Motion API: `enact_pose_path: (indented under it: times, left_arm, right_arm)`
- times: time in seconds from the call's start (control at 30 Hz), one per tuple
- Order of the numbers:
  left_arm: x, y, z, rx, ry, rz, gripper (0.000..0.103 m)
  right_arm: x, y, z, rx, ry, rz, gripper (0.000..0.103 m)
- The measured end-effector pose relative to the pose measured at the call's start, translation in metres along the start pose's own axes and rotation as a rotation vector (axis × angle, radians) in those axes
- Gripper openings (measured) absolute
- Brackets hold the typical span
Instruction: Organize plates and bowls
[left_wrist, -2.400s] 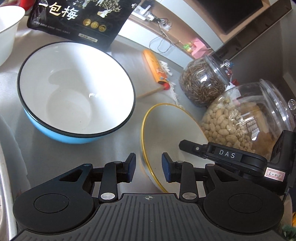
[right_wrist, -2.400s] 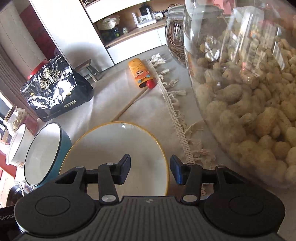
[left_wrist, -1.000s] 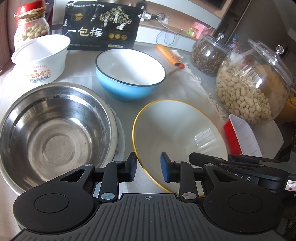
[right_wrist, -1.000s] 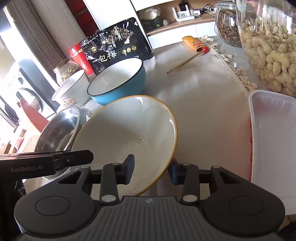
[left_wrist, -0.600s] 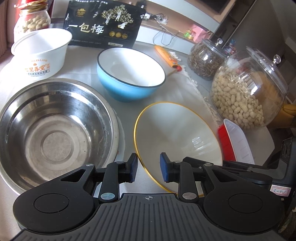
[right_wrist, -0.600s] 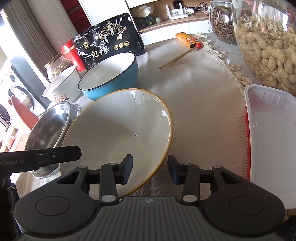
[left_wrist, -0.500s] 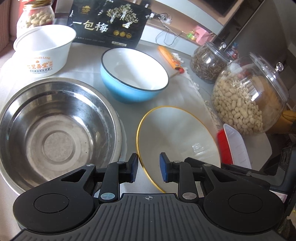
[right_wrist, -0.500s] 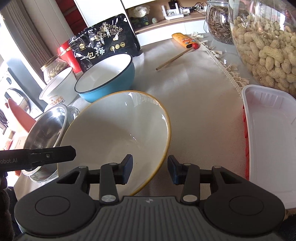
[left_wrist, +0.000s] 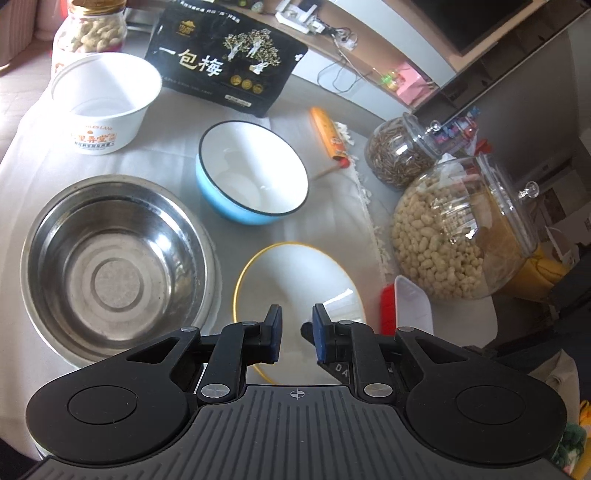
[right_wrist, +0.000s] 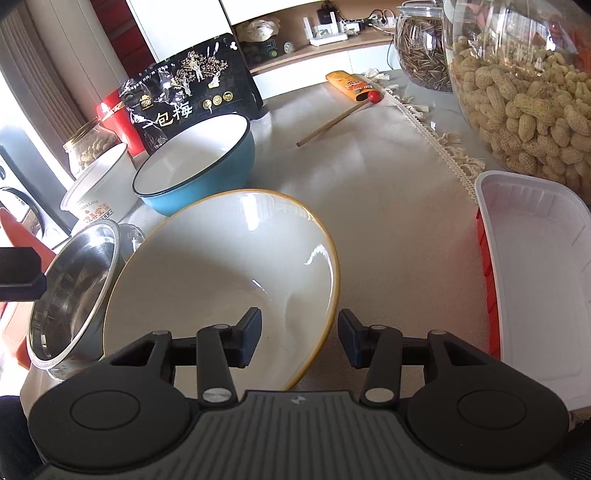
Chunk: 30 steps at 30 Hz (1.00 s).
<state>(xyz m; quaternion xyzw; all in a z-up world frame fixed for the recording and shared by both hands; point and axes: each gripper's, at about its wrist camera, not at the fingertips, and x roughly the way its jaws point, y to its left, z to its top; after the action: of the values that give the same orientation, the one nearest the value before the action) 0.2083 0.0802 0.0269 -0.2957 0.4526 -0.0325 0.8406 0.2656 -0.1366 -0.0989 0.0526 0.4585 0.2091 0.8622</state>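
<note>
Higher now, left gripper (left_wrist: 296, 339) (jaws narrowly parted) — gold-rimmed bowl (left_wrist: 295, 275) untouched.

At the far edge we note a black snack bag (left_wrist: 225, 70) with white Chinese characters standing upright, and just left of it a glass jar of peanuts (left_wrist: 90, 31) with a gold lid. On the right side we log a big clear lidded jar of peanuts in the shell (left_wrist: 458, 229) and, behind it, a smaller jar of striped sunflower seeds (left_wrist: 400, 155). An orange packet (left_wrist: 327, 131) and a thin wooden stick with a red tip (right_wrist: 338, 120) lie near the fringed edge of the cloth (right_wrist: 437, 142).
</note>
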Motion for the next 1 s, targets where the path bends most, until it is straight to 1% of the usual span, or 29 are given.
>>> enact_pose_path:
  times: [0.07,0.17,0.33,0.57,0.7,0.77,0.8,0.87,0.93,1.0]
  left_arm:
    - [-0.002,-0.004,0.003,-0.006,-0.011,-0.010,0.019]
    - [0.002,-0.008,0.007,-0.029,-0.004,-0.036,0.019]
    - [0.008,-0.014,0.010,-0.029,-0.002,-0.027,0.019]
    - [0.006,-0.026,0.009,0.002,-0.008,-0.053,0.019]
    - [0.005,-0.026,0.015,0.029,-0.025,-0.075,0.019]
    - [0.012,-0.022,0.024,0.060,-0.038,-0.066,0.019]
    - [0.020,-0.020,0.033,0.075,-0.038,-0.048,0.019]
    - [0.029,-0.019,0.048,0.123,-0.038,-0.045,0.019]
    - [0.036,-0.021,0.064,0.194,-0.053,-0.068,0.019]
    - [0.041,-0.019,0.075,0.242,-0.061,-0.109,0.020]
  right_arm:
    - [0.002,-0.001,0.000,0.004,0.005,-0.001,0.047]
    - [0.005,-0.005,0.001,0.017,0.014,0.013,0.047]
    - [0.005,-0.011,0.001,0.035,0.008,0.033,0.049]
    - [0.002,-0.015,0.000,0.046,-0.006,0.042,0.051]
    - [-0.002,-0.016,0.001,0.045,-0.021,0.034,0.051]
    - [-0.004,-0.016,0.004,0.031,-0.031,0.016,0.051]
    - [-0.006,-0.015,0.006,0.022,-0.033,0.000,0.051]
    - [-0.012,-0.012,0.012,-0.010,-0.046,-0.040,0.051]
    - [-0.021,-0.006,0.020,-0.053,-0.071,-0.090,0.051]
    - [-0.026,0.002,0.030,-0.094,-0.086,-0.156,0.059]
